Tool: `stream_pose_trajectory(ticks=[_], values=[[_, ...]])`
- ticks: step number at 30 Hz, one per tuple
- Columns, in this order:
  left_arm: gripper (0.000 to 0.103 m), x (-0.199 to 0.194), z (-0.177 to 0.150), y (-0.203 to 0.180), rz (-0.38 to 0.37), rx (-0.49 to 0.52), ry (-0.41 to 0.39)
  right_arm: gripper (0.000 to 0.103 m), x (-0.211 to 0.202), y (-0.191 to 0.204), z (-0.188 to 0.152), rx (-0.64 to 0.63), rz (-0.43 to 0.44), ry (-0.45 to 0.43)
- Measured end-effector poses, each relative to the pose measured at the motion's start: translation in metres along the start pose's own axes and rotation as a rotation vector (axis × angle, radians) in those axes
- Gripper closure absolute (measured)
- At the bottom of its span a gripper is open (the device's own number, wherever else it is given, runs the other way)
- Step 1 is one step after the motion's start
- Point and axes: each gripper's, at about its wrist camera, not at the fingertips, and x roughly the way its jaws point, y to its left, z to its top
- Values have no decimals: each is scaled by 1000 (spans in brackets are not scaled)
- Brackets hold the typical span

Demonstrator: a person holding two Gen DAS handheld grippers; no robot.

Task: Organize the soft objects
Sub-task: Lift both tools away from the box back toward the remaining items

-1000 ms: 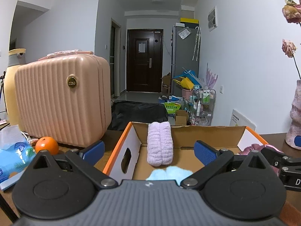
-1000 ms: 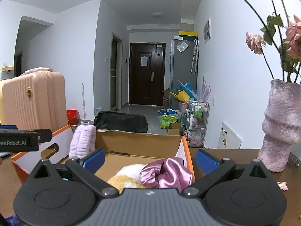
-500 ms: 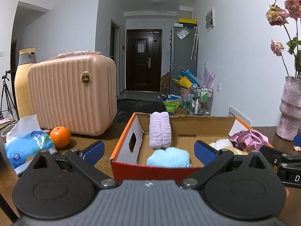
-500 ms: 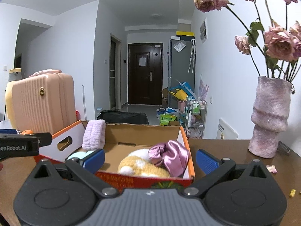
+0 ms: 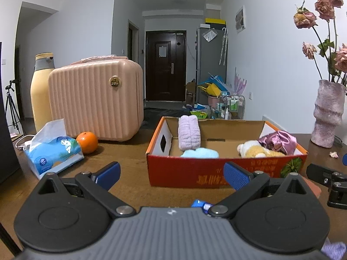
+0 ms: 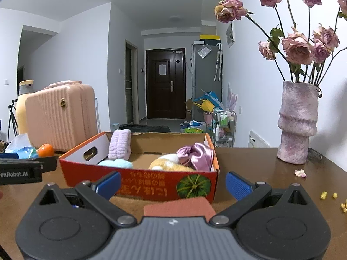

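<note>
An open red cardboard box (image 5: 208, 172) (image 6: 151, 182) stands on the brown table. Inside it a lilac rolled towel (image 5: 188, 132) (image 6: 120, 144) leans on the back wall, a light blue fluffy item (image 5: 200, 153) (image 6: 116, 163) lies in front, and a yellow-white plush toy (image 5: 253, 149) (image 6: 167, 164) sits beside a pink satin cloth (image 5: 277, 140) (image 6: 196, 156). My left gripper (image 5: 171, 174) is open and empty, just short of the box front. My right gripper (image 6: 172, 183) is open too, above a reddish sponge-like block (image 6: 180, 208).
Left of the box are a pink ribbed suitcase (image 5: 95, 101), an orange (image 5: 87, 142), a blue tissue pack (image 5: 53, 151) and a tall yellow bottle (image 5: 41, 91). A pink vase with dried roses (image 6: 298, 123) stands right. Petals and crumbs (image 6: 300, 173) lie nearby.
Both grippers have pulled back from above the box toward the near side of the table; the whole box and its red front have come into view. Both stayed open.
</note>
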Motion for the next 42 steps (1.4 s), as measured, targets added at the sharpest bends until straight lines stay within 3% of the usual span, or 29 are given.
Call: stream_pose_trajectory(ticks=[15,33,37,42], values=[[0,-59,-27,17,-16,24,34,0,-73,21,-31,-44,14,-3],[0,-102,-53,43,-23,37,71,0,-117,33,-68,-89,7,103],[0,-99,-53,45,-33,35,88,6,-116,31,-73,-89,21,148],[0,-96,-56,47,-52,59,103,27,-109,33,-79,-103,65,211]])
